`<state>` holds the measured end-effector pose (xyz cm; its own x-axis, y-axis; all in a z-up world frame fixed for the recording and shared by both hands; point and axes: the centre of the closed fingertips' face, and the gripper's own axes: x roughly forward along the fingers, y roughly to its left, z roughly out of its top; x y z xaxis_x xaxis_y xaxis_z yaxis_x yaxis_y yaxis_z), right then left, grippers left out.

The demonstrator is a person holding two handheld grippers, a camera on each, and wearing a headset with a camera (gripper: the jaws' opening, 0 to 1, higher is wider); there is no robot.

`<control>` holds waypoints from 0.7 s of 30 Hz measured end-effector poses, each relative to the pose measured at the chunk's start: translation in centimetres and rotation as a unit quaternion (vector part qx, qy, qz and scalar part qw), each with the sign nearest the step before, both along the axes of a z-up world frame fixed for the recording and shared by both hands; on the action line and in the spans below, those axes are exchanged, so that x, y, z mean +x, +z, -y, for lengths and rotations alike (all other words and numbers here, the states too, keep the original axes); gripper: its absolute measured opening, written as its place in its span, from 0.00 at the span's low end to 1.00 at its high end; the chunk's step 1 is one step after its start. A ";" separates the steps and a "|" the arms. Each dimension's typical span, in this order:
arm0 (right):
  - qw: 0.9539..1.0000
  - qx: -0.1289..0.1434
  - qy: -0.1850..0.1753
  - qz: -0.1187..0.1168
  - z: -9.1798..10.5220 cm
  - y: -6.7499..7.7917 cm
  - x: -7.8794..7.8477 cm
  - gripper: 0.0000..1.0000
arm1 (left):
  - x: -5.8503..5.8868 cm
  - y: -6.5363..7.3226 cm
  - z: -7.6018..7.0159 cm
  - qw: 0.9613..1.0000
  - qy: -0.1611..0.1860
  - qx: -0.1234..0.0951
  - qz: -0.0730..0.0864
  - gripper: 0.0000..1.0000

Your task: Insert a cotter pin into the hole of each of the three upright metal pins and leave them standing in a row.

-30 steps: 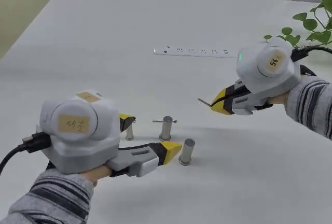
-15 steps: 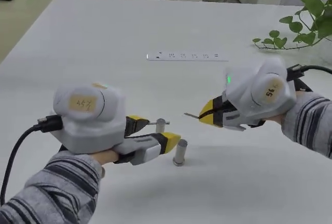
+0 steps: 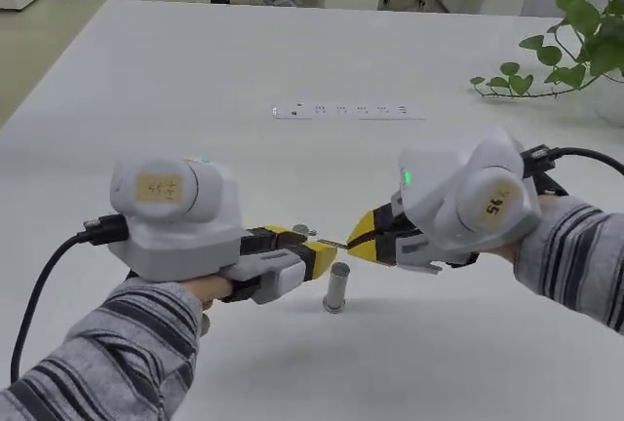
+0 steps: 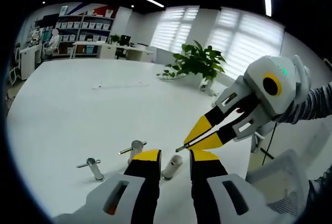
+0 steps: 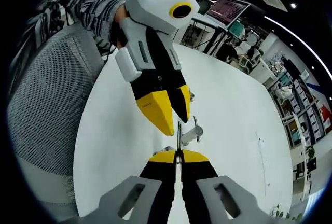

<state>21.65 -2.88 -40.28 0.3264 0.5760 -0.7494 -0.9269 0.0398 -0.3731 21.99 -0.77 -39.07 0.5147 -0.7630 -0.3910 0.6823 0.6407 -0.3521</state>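
Three metal pins stand in a loose row on the white table (image 3: 458, 343), well short of the power strip (image 3: 348, 110) that lies toward the far edge. In the left gripper view, the end pin (image 4: 94, 168) and the middle pin (image 4: 136, 149) each carry a cotter pin through the top. The bare pin (image 4: 172, 166) at the other end has none.

The right gripper (image 5: 179, 156) has its jaws pressed together on a loose cotter pin (image 5: 179, 132), pinching it by one end so that the rest juts straight out past the yellow tips. In the head view that free end lies level, above the bare pin and a little behind it, not touching it. It points at the yellow tips of the left gripper (image 3: 306, 248), very close to them.

The left gripper's jaws are spread. From its own camera the bare pin shows through the gap between them, just past the tips. Whether either jaw touches it cannot be told.

A leafy plant (image 3: 575, 41) sits near the far right corner.
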 end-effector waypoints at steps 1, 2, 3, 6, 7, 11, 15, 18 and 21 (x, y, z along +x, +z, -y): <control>1.000 0.001 0.001 0.000 -0.1 0.0 0.0 0.00 | 0.0 0.0 0.0 1.000 0.000 -0.002 -0.001 0.18; 1.000 0.002 0.001 0.000 -0.2 0.1 -0.1 0.00 | -0.1 0.0 0.0 1.000 0.000 -0.003 -0.002 0.17; 1.000 0.002 0.004 0.000 -0.3 0.1 -0.2 0.00 | -0.2 -0.1 0.0 1.000 -0.001 -0.007 -0.006 0.15; 1.000 0.003 0.009 0.001 -0.6 0.2 -0.4 0.00 | -0.4 -0.1 0.1 1.000 0.001 -0.020 -0.015 0.09; 1.000 0.005 0.010 0.001 -0.7 0.2 -0.5 0.00 | -0.4 0.0 0.1 1.000 0.000 -0.025 -0.016 0.07; 1.000 0.005 0.014 -0.001 -0.9 0.2 -0.7 0.00 | -0.4 0.3 0.2 0.999 0.005 -0.044 -0.024 0.04; 1.000 0.006 0.013 -0.002 -1.0 0.2 -0.8 0.00 | -0.5 0.4 0.2 0.998 0.005 -0.048 -0.025 0.01; 1.000 0.007 0.012 -0.003 -1.0 0.2 -0.7 0.00 | -0.6 0.6 0.4 0.998 0.001 -0.061 -0.029 0.00; 1.000 0.009 0.011 -0.004 -1.0 0.3 -0.6 0.00 | -0.6 0.7 0.4 0.998 0.001 -0.062 -0.027 0.00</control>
<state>21.03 -1.83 -40.00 0.3084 0.5959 -0.7415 -0.9304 0.0267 -0.3655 21.42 -1.20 -38.38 0.4970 -0.8061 -0.3212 0.6592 0.5915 -0.4643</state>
